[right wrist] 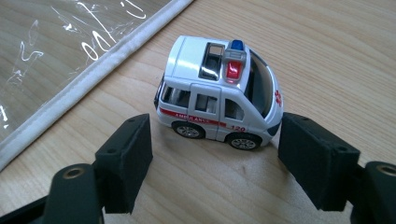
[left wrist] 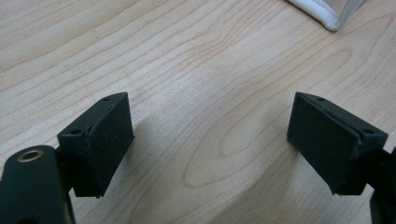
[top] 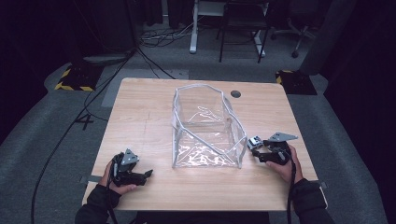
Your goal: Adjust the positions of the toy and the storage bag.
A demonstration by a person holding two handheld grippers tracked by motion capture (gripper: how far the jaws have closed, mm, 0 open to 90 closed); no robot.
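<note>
High view shows a light wooden table [top: 140, 121] with a clear plastic zip bag with white piping [top: 208, 128] standing open in its middle. At the table's near right edge the person's right hand holds the right gripper [top: 258, 150], whose jaws point left toward a small white toy ambulance with a red stripe and a blue and red roof light [top: 254, 142]. That toy stands on its wheels on the wood, just beside the bag's near right corner.

Right gripper view looks along the two black jaws at the toy ambulance [right wrist: 219, 95]. It sits upright between the jaws and a little beyond them. The right jaw's pad [right wrist: 317, 158] lies at the toy's front bumper, touching or nearly so; I cannot tell which. The left pad stands clear of the toy's rear with bare wood between. The jaws are partly open and have no firm hold on it. The bag's white piped edge [right wrist: 93, 74] runs just beside the toy.

Near the table's near left corner the left gripper [top: 148, 173] rests in the person's left hand, well apart from the bag. Left gripper view shows its jaws spread wide over bare wood, holding nothing, with a corner of the bag's piping [left wrist: 322, 14] farther off.
</note>
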